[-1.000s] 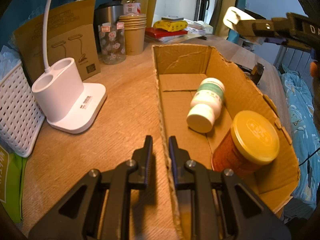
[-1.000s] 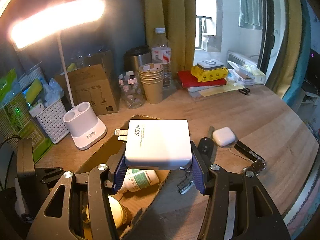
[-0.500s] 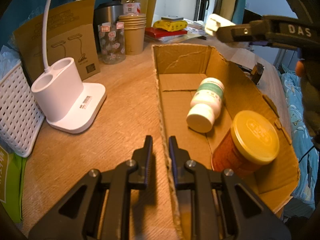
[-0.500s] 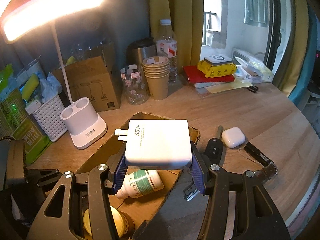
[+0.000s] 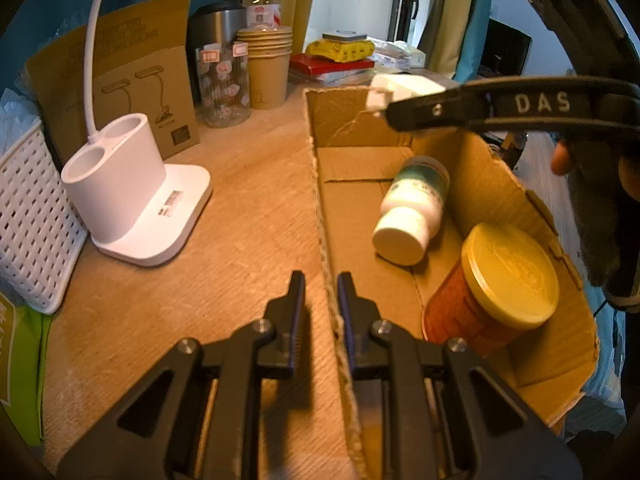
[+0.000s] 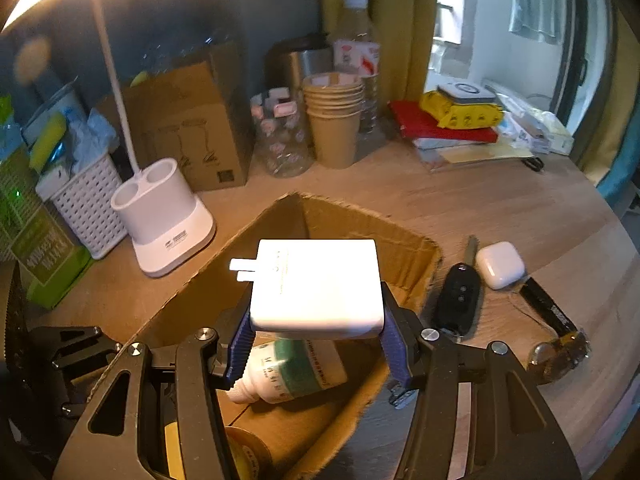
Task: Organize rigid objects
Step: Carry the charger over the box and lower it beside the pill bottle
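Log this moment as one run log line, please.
left gripper: shut on cardboard box wall | right gripper: shut on white charger, over box | in box: white bottle, yellow-lidded jar

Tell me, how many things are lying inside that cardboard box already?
2: a white pill bottle on its side mid-box, and an orange can with a yellow lid, upright at the near end. More may be hidden.

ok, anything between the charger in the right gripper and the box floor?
Partly. The white bottle lies on its side right under the charger. The far end of the cardboard box floor looks bare; the box top is open.
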`<action>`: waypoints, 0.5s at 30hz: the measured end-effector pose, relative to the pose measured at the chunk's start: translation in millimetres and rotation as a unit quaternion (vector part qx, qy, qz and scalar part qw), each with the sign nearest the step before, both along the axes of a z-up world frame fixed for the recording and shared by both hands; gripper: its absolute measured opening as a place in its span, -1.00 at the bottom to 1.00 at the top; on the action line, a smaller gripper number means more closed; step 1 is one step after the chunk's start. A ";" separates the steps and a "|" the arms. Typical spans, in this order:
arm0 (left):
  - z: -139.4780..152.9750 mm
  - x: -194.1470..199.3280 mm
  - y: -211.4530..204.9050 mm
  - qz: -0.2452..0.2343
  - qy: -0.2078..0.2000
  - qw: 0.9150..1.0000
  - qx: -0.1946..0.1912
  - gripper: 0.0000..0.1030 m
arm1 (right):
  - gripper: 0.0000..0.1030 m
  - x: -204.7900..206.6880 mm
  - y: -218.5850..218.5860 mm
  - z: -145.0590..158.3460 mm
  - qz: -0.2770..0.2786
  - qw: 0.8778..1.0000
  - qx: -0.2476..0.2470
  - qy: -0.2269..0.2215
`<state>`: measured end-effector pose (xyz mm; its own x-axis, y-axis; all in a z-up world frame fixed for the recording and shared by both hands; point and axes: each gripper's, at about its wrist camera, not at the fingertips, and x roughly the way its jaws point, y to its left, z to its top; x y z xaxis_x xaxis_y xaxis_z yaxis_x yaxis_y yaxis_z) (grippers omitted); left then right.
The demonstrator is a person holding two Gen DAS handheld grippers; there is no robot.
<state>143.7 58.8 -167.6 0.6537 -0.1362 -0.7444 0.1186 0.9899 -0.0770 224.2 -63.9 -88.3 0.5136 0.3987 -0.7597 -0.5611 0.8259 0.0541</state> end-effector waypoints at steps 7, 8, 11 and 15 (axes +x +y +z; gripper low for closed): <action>-0.8 2.7 0.6 0.000 0.002 1.000 -0.002 -0.65 | 0.13 -7.7 23.3 -10.9 0.038 0.999 -0.031 0.011; -0.7 2.7 0.6 0.000 0.002 1.000 -0.002 -0.65 | 0.13 -9.4 26.5 -12.9 0.045 0.998 -0.036 0.014; -0.7 2.6 0.5 0.000 0.002 1.000 -0.002 -0.65 | 0.13 -12.6 32.9 -18.0 0.058 0.997 -0.048 0.021; -0.7 2.8 0.8 0.000 0.002 1.000 -0.002 -0.65 | 0.13 -19.3 40.3 -22.9 0.076 0.995 -0.057 0.029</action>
<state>146.6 59.6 -168.3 0.6513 -0.1385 -0.7461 0.1180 0.9897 -0.0807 204.9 -23.7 -111.3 0.4081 0.3786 -0.8307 -0.6785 0.7346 0.0015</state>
